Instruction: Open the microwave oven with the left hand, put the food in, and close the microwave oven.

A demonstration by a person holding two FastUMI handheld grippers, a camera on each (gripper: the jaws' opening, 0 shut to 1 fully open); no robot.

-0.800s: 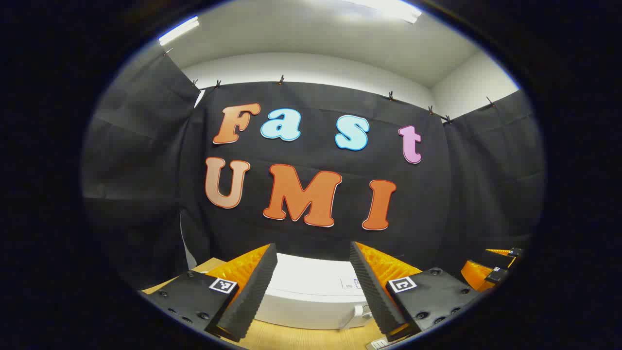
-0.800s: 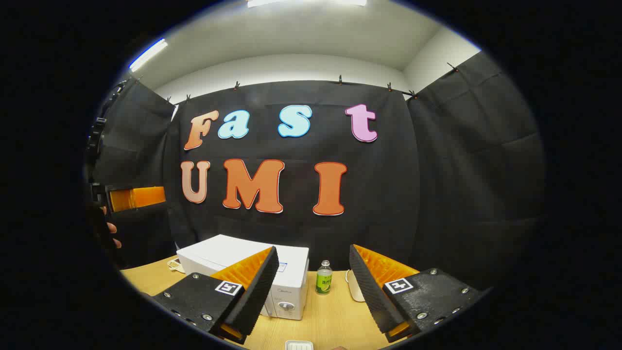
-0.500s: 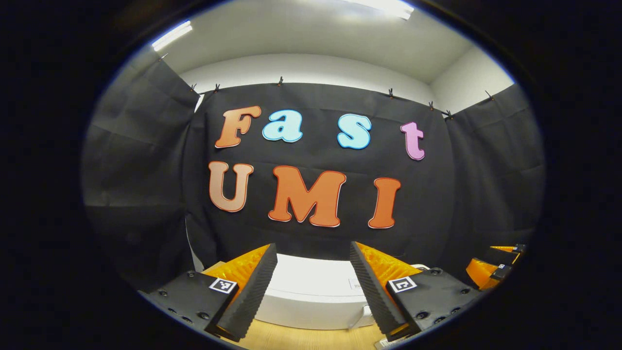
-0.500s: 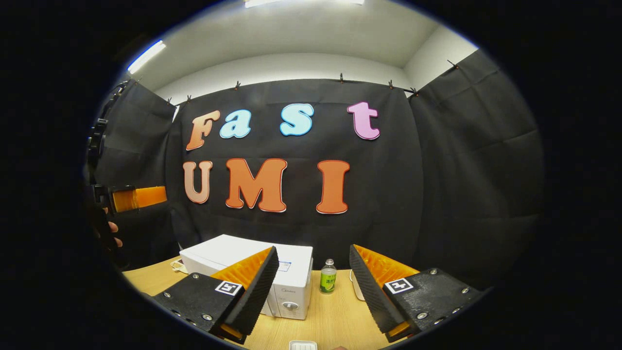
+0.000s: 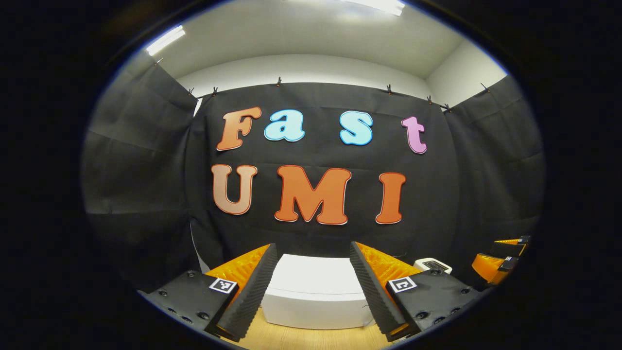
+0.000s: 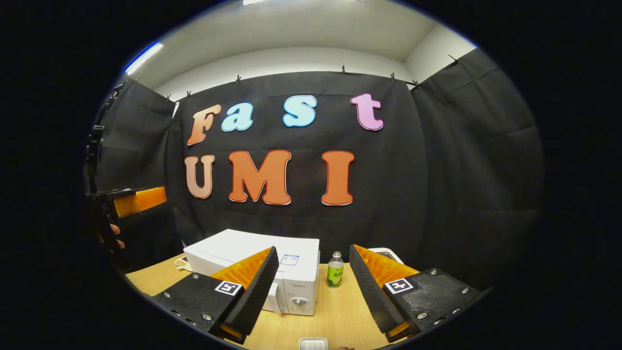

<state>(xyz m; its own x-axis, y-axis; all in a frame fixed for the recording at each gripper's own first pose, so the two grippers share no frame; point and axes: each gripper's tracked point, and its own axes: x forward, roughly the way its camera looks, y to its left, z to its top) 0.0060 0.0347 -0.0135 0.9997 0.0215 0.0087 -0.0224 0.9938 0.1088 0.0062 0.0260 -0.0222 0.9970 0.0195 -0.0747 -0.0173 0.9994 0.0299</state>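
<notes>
Both the left gripper (image 5: 313, 287) and right gripper (image 6: 313, 287) hang wide open and empty before the closed microwave oven (image 6: 291, 272), evidently pre-approach.

Evenly and brightly lit from above by ceiling tube lights (image 5: 165, 40), one glaring white near the top edge. Slightly overexposed on top of the white microwave (image 5: 313, 270), detail washed out there. Soft, faint shadows on the wooden table (image 6: 335, 316) below the microwave. Sharp in the centre; strongly bowed by fisheye distortion toward the rim, darkening at the edges. No motion blur.
</notes>
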